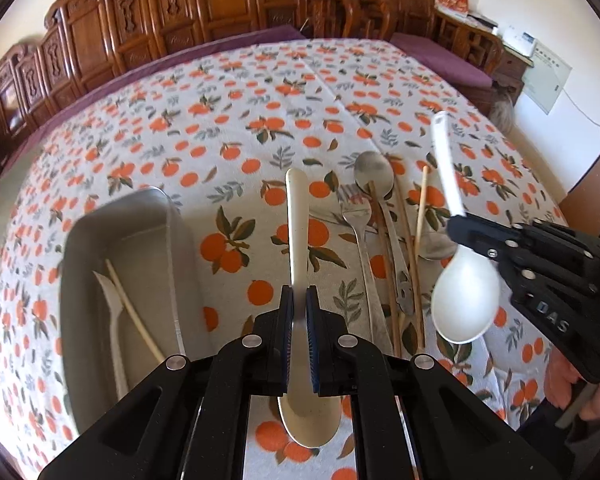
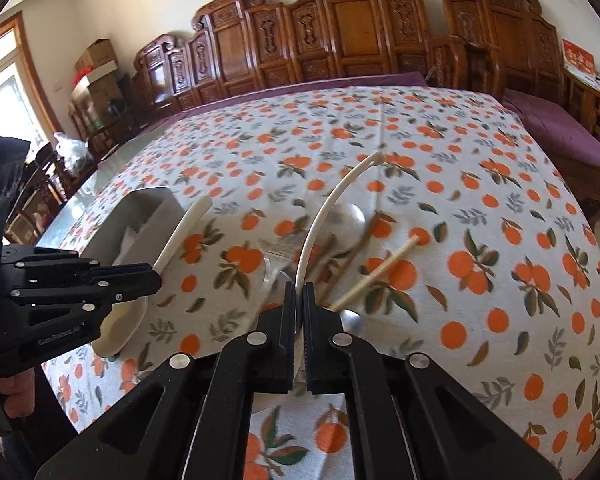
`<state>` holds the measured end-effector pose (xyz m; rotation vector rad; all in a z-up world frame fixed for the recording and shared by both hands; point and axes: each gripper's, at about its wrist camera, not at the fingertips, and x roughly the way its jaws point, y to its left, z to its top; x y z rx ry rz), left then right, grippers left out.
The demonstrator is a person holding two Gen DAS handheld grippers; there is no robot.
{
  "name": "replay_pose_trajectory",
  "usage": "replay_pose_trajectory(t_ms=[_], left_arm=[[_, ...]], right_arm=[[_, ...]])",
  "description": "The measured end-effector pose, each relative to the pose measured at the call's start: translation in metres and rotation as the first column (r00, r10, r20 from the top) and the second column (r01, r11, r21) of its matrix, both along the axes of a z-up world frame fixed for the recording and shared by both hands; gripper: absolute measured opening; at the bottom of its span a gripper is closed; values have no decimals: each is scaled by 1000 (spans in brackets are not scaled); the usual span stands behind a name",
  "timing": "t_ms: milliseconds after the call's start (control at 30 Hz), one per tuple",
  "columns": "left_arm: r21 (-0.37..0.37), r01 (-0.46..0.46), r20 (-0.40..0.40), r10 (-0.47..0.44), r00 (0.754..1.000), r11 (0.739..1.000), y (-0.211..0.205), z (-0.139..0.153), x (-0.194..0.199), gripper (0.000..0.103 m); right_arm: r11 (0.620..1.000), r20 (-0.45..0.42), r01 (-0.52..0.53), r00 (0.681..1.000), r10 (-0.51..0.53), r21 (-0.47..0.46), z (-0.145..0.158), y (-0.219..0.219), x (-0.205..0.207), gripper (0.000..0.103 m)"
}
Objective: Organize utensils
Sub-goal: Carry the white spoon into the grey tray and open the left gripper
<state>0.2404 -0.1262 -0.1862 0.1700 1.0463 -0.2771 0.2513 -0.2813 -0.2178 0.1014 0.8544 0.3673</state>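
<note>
My left gripper (image 1: 299,300) is shut on a cream plastic spoon (image 1: 298,240), handle pointing away, bowl under the jaws, just right of the metal tray (image 1: 148,216). In the right wrist view the left gripper (image 2: 156,276) and that cream spoon (image 2: 184,228) sit at the left. My right gripper (image 2: 299,292) is shut on a white plastic spoon (image 2: 324,216), held above the table; it also shows in the left wrist view (image 1: 464,292), gripper (image 1: 460,232) at the right. The tray holds a white fork (image 1: 114,320) and a chopstick (image 1: 132,312).
On the orange-print tablecloth (image 1: 228,128) between the grippers lie a metal fork (image 1: 360,232), a metal spoon (image 1: 374,172), brown chopsticks (image 1: 384,248) and a light chopstick (image 1: 421,208). Carved wooden chairs (image 2: 340,32) line the far side.
</note>
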Motion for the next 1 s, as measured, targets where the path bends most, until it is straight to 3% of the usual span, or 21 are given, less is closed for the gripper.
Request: replay_pose_trajectory(t_ms=[300, 433, 733, 1000], left_arm=[[-49, 25, 47, -23, 999, 998, 27, 11, -11, 6], [-66, -11, 84, 17, 996, 998, 54, 15, -12, 6], [-139, -85, 57, 94, 994, 987, 108, 5, -9, 6], [-123, -124, -2, 125, 992, 985, 128, -21, -6, 6]], right_arm=[[998, -20, -56, 998, 55, -27, -6, 25, -2, 4], [996, -14, -83, 996, 83, -33, -5, 34, -5, 5], [995, -38, -88, 996, 87, -47, -13, 44, -9, 5], [994, -28, -71, 997, 69, -77, -2, 50, -12, 5]])
